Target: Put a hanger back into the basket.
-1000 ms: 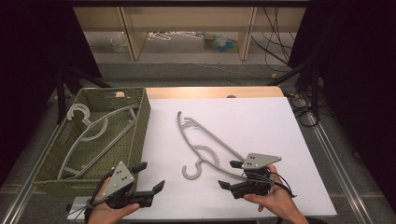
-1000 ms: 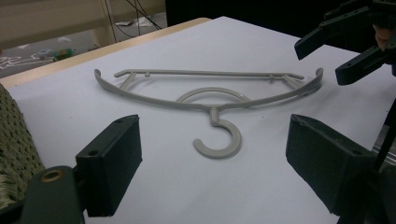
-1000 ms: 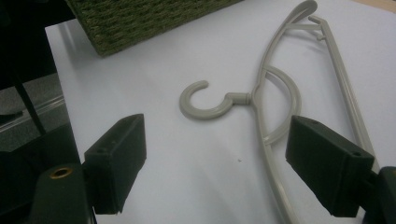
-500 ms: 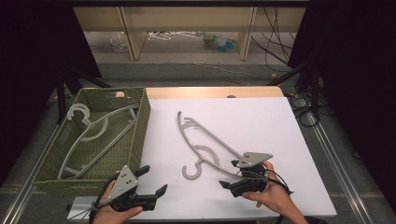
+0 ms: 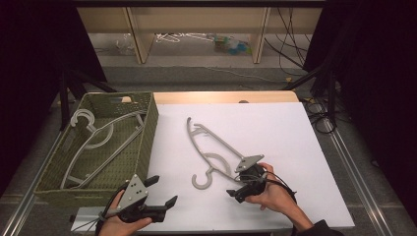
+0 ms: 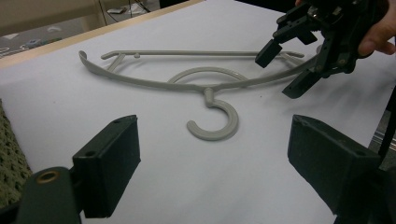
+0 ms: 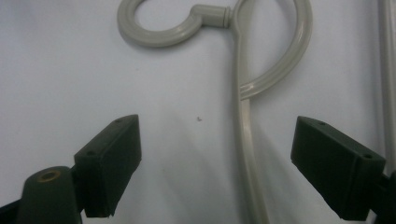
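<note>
A grey plastic hanger (image 5: 212,147) lies flat on the white table (image 5: 275,137), its hook (image 5: 201,180) pointing toward the near edge. My right gripper (image 5: 238,184) is open, low over the hanger's near arm. In the right gripper view that arm (image 7: 246,140) runs between my open jaws (image 7: 215,163), with the hook (image 7: 159,35) ahead. My left gripper (image 5: 162,191) is open with nothing between its jaws, near the front edge to the left of the hook. From the left gripper view (image 6: 215,172) I see the hanger (image 6: 205,84) and the right gripper (image 6: 280,72) beyond.
A green woven basket (image 5: 147,132) stands at the table's left and holds grey hangers (image 5: 98,142). Low shelves with clutter and cables (image 5: 196,39) lie beyond the far edge. The basket's corner (image 6: 7,158) shows in the left gripper view.
My left gripper has moved right and slightly forward toward the hanger's hook. My right gripper has edged left, closer over the hanger's arm. The hanger has not moved.
</note>
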A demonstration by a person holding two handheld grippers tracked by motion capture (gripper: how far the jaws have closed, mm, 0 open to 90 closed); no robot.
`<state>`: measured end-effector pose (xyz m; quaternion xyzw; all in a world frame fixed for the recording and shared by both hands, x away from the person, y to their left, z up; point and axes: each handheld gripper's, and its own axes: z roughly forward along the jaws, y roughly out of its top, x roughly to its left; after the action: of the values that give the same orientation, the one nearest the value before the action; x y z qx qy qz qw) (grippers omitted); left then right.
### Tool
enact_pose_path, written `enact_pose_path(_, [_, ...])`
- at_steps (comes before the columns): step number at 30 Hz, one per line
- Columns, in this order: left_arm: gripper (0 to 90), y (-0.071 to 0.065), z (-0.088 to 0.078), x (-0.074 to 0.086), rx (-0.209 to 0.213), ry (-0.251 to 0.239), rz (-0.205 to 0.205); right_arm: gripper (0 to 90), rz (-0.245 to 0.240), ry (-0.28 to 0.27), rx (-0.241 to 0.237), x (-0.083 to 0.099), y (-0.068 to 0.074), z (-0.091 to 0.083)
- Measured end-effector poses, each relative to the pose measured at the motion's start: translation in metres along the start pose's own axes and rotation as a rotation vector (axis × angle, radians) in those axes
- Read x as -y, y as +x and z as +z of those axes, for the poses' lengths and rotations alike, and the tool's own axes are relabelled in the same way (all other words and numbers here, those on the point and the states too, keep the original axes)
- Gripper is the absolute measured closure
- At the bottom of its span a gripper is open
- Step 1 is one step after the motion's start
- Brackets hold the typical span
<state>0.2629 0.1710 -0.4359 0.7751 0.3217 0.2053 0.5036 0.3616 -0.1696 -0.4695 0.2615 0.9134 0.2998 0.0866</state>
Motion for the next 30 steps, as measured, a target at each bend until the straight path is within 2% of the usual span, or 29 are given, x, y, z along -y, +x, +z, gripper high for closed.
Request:
enact_pose_path(4, [17.1,0.001,0.000,0.000,-0.001,-0.006,-0.010,17.7,-0.004,0.040,-0.009,-0.005,-0.005,0.008])
enact_pose_path(5, [17.1,0.001,0.000,0.000,0.000,0.003,0.001,20.1,-0.008,0.044,-0.013,-0.006,-0.006,0.010])
enact_pose_path(6, [17.2,0.001,0.000,0.000,-0.001,0.006,0.001,27.1,-0.002,0.062,-0.017,-0.007,-0.007,0.012])
enact_pose_path(7, [17.3,0.000,0.001,0.001,0.006,0.001,-0.008,30.0,-0.009,0.075,-0.012,-0.008,-0.008,0.012])
enact_pose_path(8, [17.5,0.001,0.001,0.001,-0.001,0.012,0.010,31.9,-0.015,0.077,-0.012,-0.009,-0.009,0.013])
enact_pose_path(10, [17.5,-0.001,0.002,0.001,0.018,0.023,0.008,36.9,-0.029,0.089,-0.030,-0.012,-0.011,0.015])
enact_pose_path(12, [17.7,-0.002,0.003,0.001,0.030,0.016,0.004,42.9,-0.051,0.110,-0.021,-0.015,-0.012,0.015])
enact_pose_path(14, [18.1,-0.003,0.003,0.001,0.030,0.027,0.010,48.4,-0.045,0.116,-0.026,-0.017,-0.013,0.015])
enact_pose_path(15, [18.2,-0.002,0.003,0.001,0.032,0.026,0.028,51.2,-0.037,0.121,-0.024,-0.018,-0.014,0.015])
enact_pose_path(17, [18.3,-0.003,0.003,0.001,0.031,0.026,0.011,57.3,-0.032,0.124,-0.028,-0.018,-0.017,0.015])
enact_pose_path(19, [18.5,-0.002,0.003,0.001,0.025,0.026,0.024,62.9,-0.023,0.128,-0.025,-0.019,-0.020,0.015])
enact_pose_path(23, [19.0,0.000,0.003,0.001,0.024,0.029,0.032,65.4,-0.026,0.151,-0.016,-0.022,-0.020,0.015])
enact_pose_path(25, [19.0,-0.001,0.003,0.002,0.022,0.030,0.018,65.4,-0.028,0.158,-0.006,-0.023,-0.019,0.016])
enact_pose_path(28, [19.0,-0.002,0.003,0.001,0.028,0.032,0.022,65.4,0.000,0.172,-0.018,-0.024,-0.020,0.016])
enact_pose_path(30, [19.0,-0.003,0.004,0.002,0.031,0.033,0.021,65.8,-0.031,0.177,-0.008,-0.025,-0.019,0.017])
